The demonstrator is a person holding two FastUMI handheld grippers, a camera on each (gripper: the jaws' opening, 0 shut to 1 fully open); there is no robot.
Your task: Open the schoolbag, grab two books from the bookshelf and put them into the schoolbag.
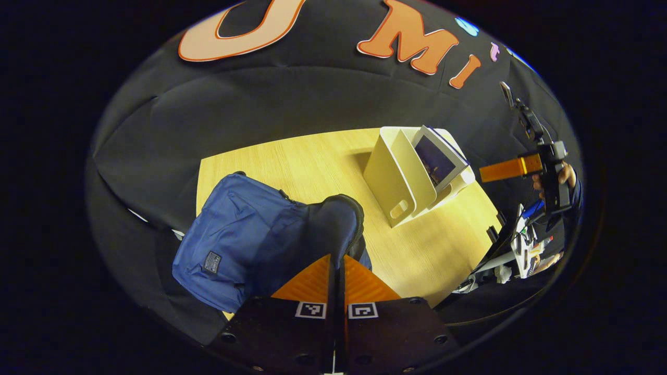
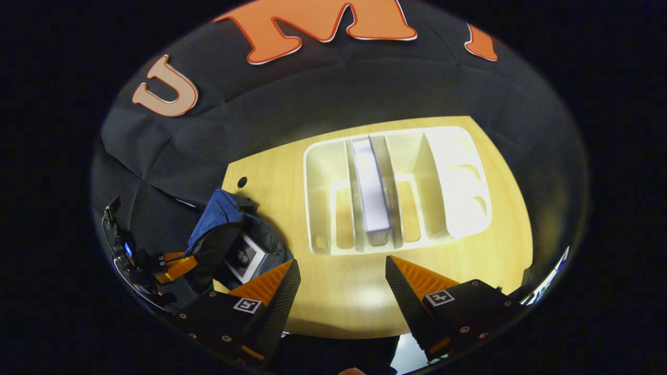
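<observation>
The blue schoolbag lies at the left of the wooden table. My left gripper is shut on its dark flap and holds it lifted. In the right gripper view the left gripper stays at the bag's open mouth, where one book lies inside. The white bookshelf has several slots, and a light book stands in one. My right gripper is open and holds nothing, above the table just in front of that book. From the left gripper view, the right gripper hovers beside the shelf and its book.
A hand holds the right gripper past the table's right edge. Cables and gear sit off the table's right side. A small round hole is in the tabletop near the bag. Bare wood lies between bag and shelf.
</observation>
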